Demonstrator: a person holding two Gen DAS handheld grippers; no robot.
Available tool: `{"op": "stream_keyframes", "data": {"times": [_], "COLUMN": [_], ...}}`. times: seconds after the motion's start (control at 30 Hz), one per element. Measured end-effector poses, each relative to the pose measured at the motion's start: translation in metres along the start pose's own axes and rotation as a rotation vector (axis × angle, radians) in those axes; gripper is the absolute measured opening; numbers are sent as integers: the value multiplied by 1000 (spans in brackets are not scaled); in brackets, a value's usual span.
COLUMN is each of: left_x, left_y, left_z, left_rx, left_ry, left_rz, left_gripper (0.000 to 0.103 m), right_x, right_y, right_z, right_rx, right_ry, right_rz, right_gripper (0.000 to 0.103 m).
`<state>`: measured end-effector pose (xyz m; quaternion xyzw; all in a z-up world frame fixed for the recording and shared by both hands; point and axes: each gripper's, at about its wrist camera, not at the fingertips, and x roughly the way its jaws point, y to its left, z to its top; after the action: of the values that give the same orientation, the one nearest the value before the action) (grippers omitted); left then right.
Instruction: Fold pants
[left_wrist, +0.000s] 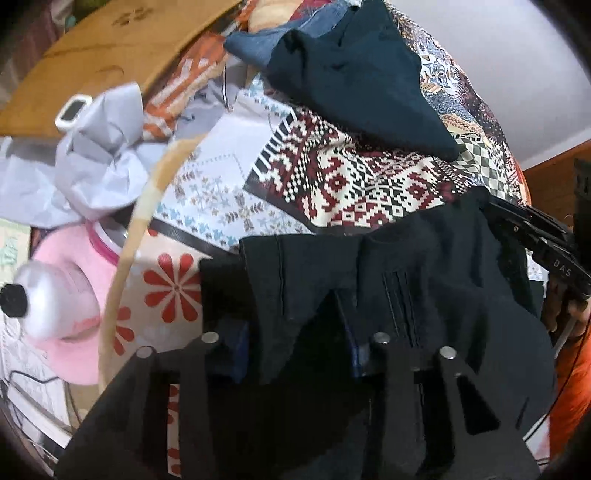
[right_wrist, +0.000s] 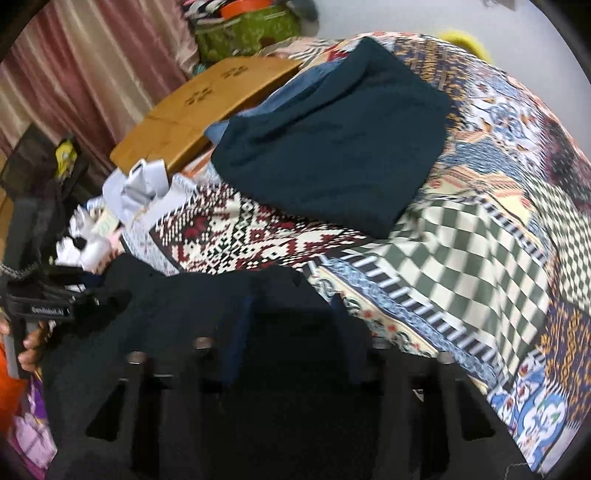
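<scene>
The left gripper (left_wrist: 295, 343) pinched a fold of the black fabric pants (left_wrist: 424, 288), its fingers closed on the cloth near one end of the garment. The right gripper (right_wrist: 291, 354) held the other end; black cloth filled the gap between its fingers, so it appeared clamped on the pants (right_wrist: 207, 306) too, though the dark blur hid the contact itself. The pants hung stretched between the two grippers, just above the near edge of the bed.

Beyond both grippers spread the patchwork bedspread (right_wrist: 480, 229) of maroon, cream, green-checked and blue printed squares, covering the bed. Farther ahead on it lay a folded dark teal garment (right_wrist: 332, 147), well apart from the pants, with a blue denim piece (left_wrist: 255, 44) showing from under its far side. To the left of the left gripper and farther off stood a curved wooden headboard (left_wrist: 110, 48). Nearer on that side sat a pink and white plush toy (left_wrist: 66, 295) with a black nose, and above it a crumpled pale grey cloth (left_wrist: 99, 147). A pink pleated curtain (right_wrist: 85, 66) hung far left of the right gripper.
</scene>
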<state>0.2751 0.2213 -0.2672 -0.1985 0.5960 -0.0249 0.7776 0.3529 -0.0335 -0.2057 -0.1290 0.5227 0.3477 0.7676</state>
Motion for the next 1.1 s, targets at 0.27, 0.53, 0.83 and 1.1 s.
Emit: {"op": "stream_keyframes", "data": {"times": [0.27, 0.53, 0.83, 1.1], "left_x": [-2, 5, -54, -74], "left_y": [-24, -23, -9, -11], "left_z": [20, 47, -3, -52], "left_rx": [109, 124, 66, 36], "left_ry": [-170, -176, -238, -226], "left_rz": [357, 437, 372, 347], "left_gripper": [21, 22, 70, 72], "right_x": [-8, -7, -62, -94], "right_y": [3, 4, 16, 38], "right_z": [17, 47, -18, -80], "right_rx": [-7, -1, -41, -57], "right_ry": [-119, -132, -158, -179], "right_rz": [-20, -100, -114, -143], "right_gripper": [3, 2, 41, 43]}}
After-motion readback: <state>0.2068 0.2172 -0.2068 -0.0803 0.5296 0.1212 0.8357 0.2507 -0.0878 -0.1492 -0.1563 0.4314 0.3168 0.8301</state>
